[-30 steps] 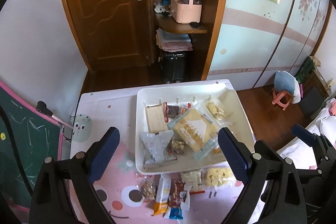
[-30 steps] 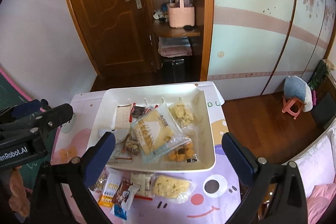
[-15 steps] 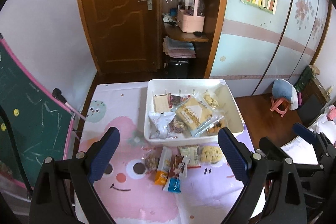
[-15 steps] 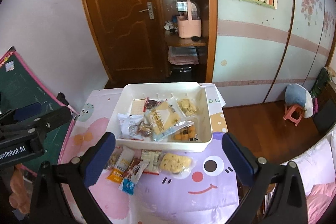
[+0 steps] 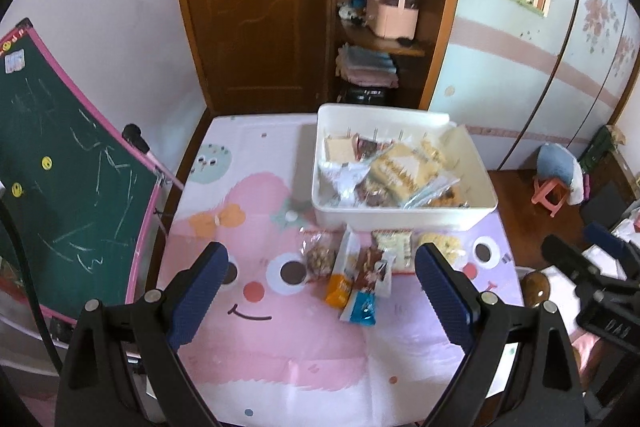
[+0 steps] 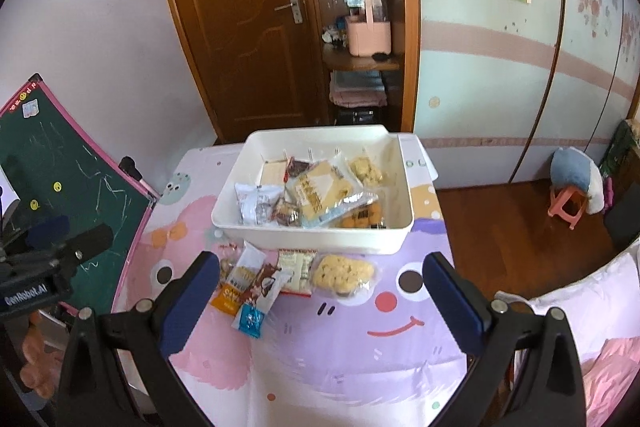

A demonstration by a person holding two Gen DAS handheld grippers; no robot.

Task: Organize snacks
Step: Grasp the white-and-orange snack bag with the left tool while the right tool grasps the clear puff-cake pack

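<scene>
A white bin (image 5: 404, 219) (image 6: 320, 237) holding several snack packets stands at the far side of the cartoon tablecloth. In front of it lie loose packets: an orange-and-white bar (image 5: 342, 275) (image 6: 236, 287), a blue-tipped chocolate bar (image 5: 366, 291) (image 6: 256, 301), a bag of nuts (image 5: 318, 255), a cracker pack (image 5: 394, 251) (image 6: 296, 271) and a yellow cookie bag (image 6: 340, 273). My left gripper (image 5: 322, 301) hangs open and empty above the near table. Beside it my right gripper (image 6: 320, 305) is also open, holding nothing, nearer than the loose packets.
A green chalkboard with a pink frame (image 5: 60, 179) leans at the table's left edge. Behind the table are a wooden door (image 5: 252, 7) and shelves with a pink caddy (image 5: 392, 15). A pink stool (image 6: 568, 203) stands on the wood floor at right.
Both grippers have drawn back and upward from the bin, so the bin and loose packets look smaller and farther. Nothing was grasped; the snacks have not moved.
</scene>
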